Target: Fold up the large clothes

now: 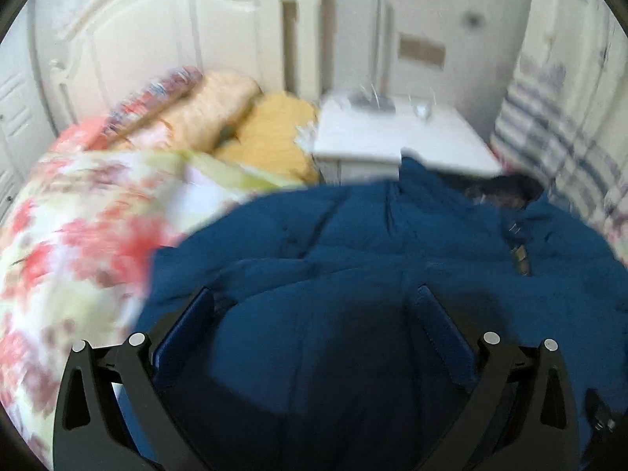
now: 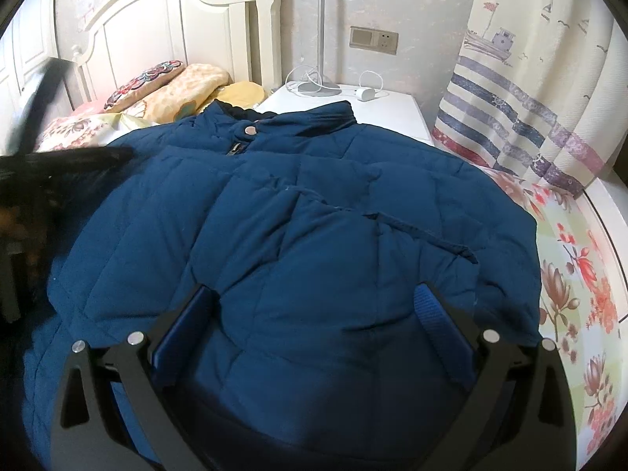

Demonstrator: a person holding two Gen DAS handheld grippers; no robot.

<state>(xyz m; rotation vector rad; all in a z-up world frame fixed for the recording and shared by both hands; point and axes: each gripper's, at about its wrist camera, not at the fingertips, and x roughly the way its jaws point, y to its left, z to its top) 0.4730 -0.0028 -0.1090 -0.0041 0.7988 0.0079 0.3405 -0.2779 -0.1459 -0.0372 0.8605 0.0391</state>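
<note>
On the bed, right beneath both tools, lies the blue quilted jacket (image 2: 298,235), spread flat on the flowered bedspread (image 2: 581,290). Nearest in the right wrist view, the right gripper (image 2: 318,310) hangs just over the jacket's lower part with its jaws spread wide and nothing between them; the padded cloth fills the gap between the fingers and runs on ahead of them. A fold or flap crosses the cloth just beyond the fingertips. Farther on, the zip pull and a snap sit below the collar, which points toward the far end of the bed.

The left gripper (image 1: 314,306) is likewise released, jaws wide apart, poised over the same jacket (image 1: 353,235); that view is blurred, so whether its fingers touch the cloth I cannot tell. From the right wrist view, a dark blurred shape at the left edge is probably that tool, over the jacket's left side.

Beyond the collar are stacked pillows (image 2: 176,86) at far left against the white headboard (image 2: 165,27), a white nightstand (image 2: 376,106) with a lamp pole and charger cable, and a striped curtain (image 2: 522,90) at far right.
</note>
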